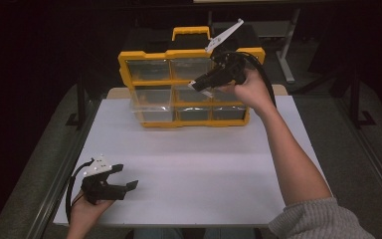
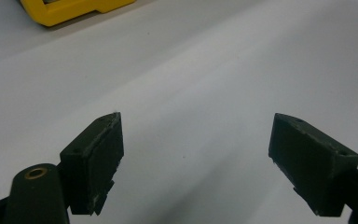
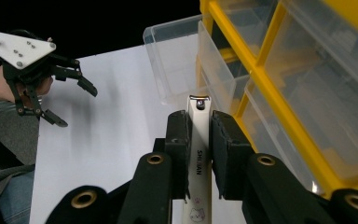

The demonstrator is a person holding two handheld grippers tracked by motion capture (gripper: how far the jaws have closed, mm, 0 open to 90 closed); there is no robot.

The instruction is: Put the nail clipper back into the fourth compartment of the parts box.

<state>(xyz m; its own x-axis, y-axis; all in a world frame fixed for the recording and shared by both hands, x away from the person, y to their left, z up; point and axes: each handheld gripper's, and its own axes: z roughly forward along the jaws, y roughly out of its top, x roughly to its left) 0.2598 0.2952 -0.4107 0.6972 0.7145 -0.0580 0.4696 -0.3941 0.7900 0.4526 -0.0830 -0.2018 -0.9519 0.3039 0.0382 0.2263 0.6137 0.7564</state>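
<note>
A yellow drawer organizer (image 1: 189,84) stands at the far edge of the white table (image 1: 189,169). Its clear drawers look empty, and one clear drawer (image 3: 177,60) on its left side is pulled partly out. The right gripper (image 3: 199,140) hovers before the organizer's front, jaws clamped on a white nail clipper (image 3: 198,154) pointing toward the open drawer. The left gripper (image 1: 122,177) rests near the table's near left corner, jaws wide apart, holding nothing.

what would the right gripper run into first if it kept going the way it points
Likely the pulled-out clear drawer of the yellow organizer: the right gripper, clamping a nail clipper, aims at it, though depth is unclear.
</note>
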